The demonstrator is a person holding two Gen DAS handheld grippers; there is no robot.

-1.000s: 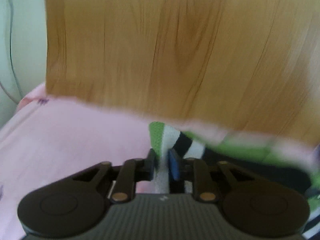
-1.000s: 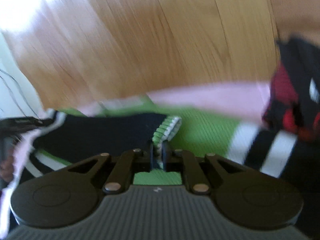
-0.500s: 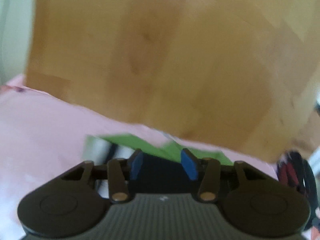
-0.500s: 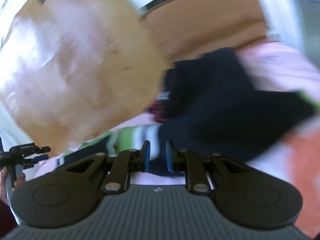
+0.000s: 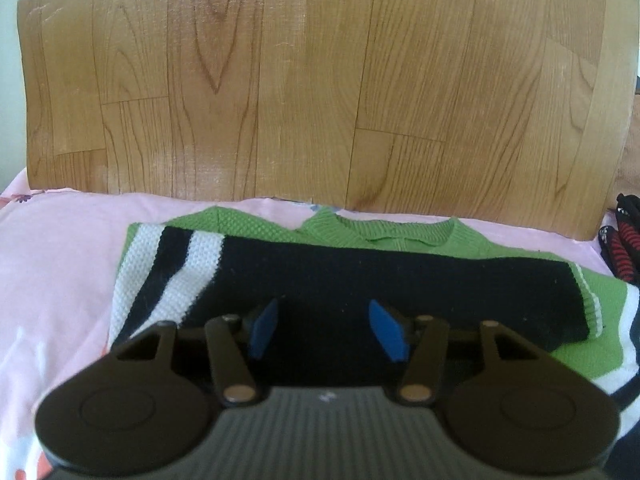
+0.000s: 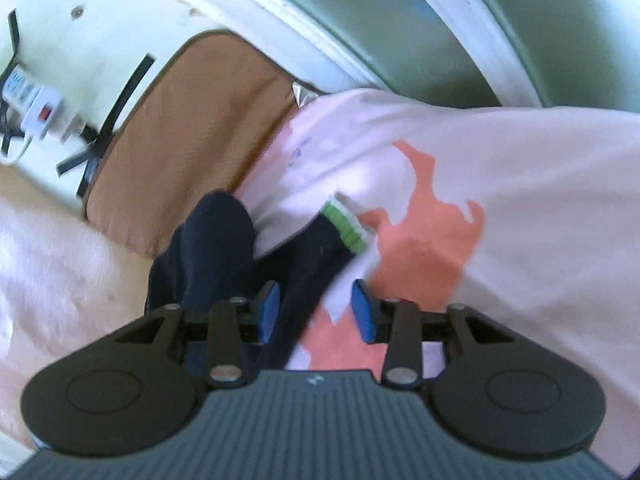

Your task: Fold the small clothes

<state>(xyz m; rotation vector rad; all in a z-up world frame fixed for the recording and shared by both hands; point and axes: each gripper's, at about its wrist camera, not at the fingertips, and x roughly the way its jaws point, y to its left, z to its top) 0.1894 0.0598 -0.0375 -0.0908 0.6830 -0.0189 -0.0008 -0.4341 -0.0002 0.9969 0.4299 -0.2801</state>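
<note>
- Left tongs (image 5: 323,330) hang spread above the folded knit sweater (image 5: 360,272), blue pads (image 5: 262,334) clear of the fabric; the jaws have just been opening and nothing is pinched between them.
- Right tongs (image 6: 316,312) are spread too, having just been opening; a dark sleeve (image 6: 296,276) runs up through the gap, yet neither pad presses on it.
- Just beyond the left tongs, the sweater lies flat on the pink sheet (image 5: 60,264), a navy sleeve folded across the green body, white and navy stripes at its left end, the green neckline on the far side.
- Over in the right wrist view, the dark sleeve's green-and-white cuff (image 6: 346,224) rests on the sheet beside an orange print (image 6: 424,248).
- Past the sweater, wood-grain flooring (image 5: 320,80) fills the background.
- Far right, a red-and-black garment (image 5: 620,240) sits at the sheet's edge.
- Farthest back in the right wrist view, a brown mat (image 6: 192,128) and a white power strip (image 6: 32,108) lie near the wall.
</note>
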